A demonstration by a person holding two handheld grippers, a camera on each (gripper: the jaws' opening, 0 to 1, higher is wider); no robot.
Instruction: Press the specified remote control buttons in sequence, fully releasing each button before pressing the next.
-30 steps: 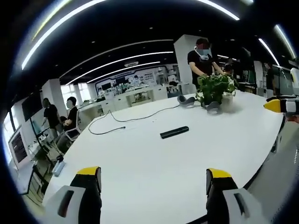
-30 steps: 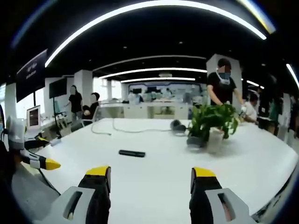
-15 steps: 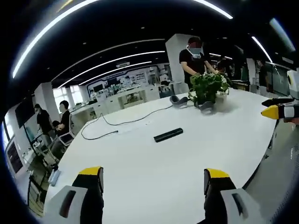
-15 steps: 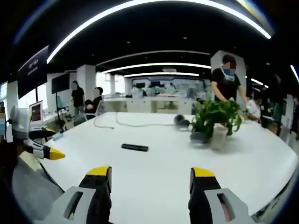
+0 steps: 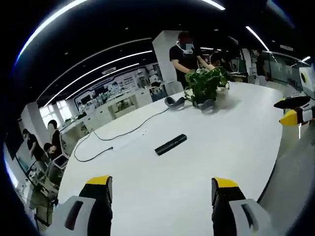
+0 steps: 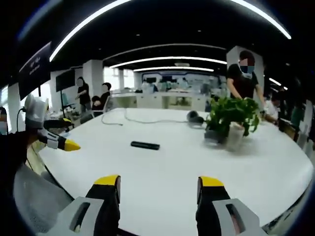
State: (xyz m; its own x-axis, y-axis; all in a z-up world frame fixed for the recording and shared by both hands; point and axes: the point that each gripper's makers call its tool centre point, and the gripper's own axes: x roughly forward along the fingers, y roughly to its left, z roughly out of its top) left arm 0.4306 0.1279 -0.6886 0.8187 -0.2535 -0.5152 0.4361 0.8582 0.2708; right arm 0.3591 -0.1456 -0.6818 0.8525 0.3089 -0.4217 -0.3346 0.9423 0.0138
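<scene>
Both your tongs spread wide, pinching nothing, held at the near edge of the white surface (image 5: 162, 182). Remote (image 5: 171, 144) lies flat, well ahead of the left tongs (image 5: 161, 194), slightly right of their centreline, long axis slanting up to the right. From the right tongs (image 6: 156, 192), the remote (image 6: 145, 145) sits ahead, a touch left, lying crosswise. Neither pair clearly nearer, by my reckoning; either must reach forward over bare surface
</scene>
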